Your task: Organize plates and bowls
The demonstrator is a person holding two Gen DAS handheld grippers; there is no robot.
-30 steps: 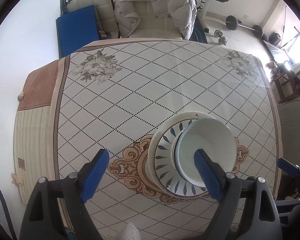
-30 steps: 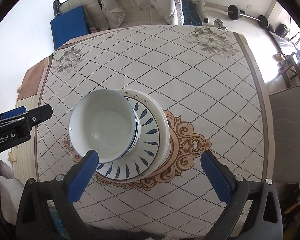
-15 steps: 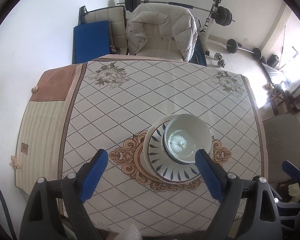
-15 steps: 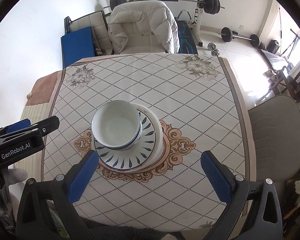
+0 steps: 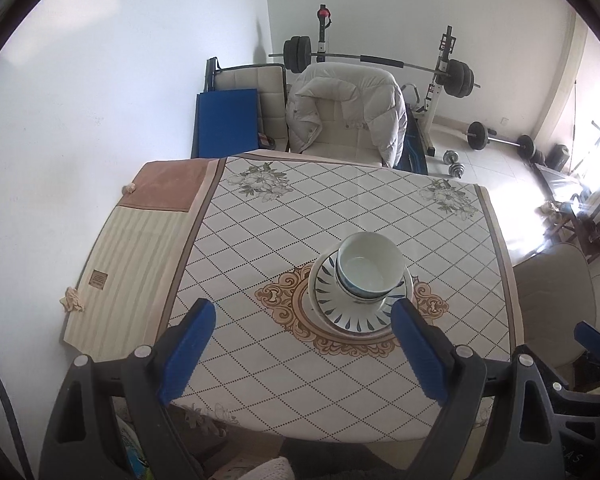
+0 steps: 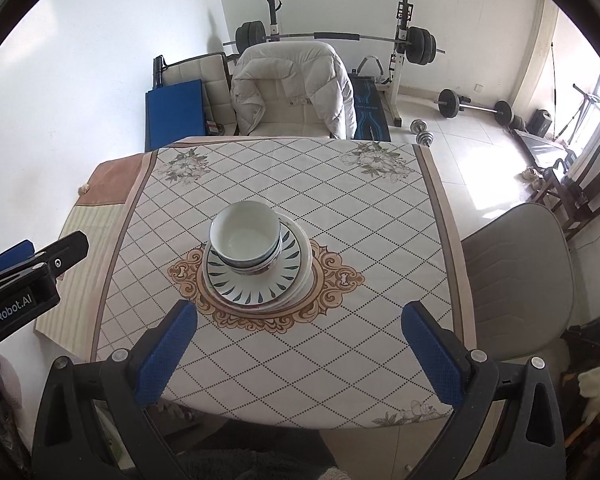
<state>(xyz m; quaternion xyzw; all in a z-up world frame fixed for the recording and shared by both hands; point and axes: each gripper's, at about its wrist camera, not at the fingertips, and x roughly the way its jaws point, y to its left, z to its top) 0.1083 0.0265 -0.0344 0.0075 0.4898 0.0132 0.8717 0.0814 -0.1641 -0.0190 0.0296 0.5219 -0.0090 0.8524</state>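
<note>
On the gold medallion (image 6: 332,280) printed at the middle of the tablecloth (image 6: 380,216), a stack of plates (image 6: 256,280) is seen, the top one ringed with dark blue leaf strokes, and white bowls (image 6: 246,240) are nested on it, set slightly toward the far left of the plates rather than dead centre. The same stack is caught from the left wrist view, plates (image 5: 352,312) under bowls (image 5: 370,270), just beyond the medallion's near scrollwork. The left gripper (image 5: 302,354) is held above the table's near edge, short of the medallion, its blue-padded fingers (image 5: 186,346) spread wide with nothing between them. The right gripper (image 6: 300,354) is held likewise (pads apart, nothing grasped), also on the near side of the medallion. Beyond the medallion, past the table's far edge, a chair draped with a white padded jacket (image 6: 292,76) is visible, with a barbell rack (image 6: 404,40) behind it. To the medallion's right, a grey chair (image 6: 516,276) is drawn up beside the table.
</note>
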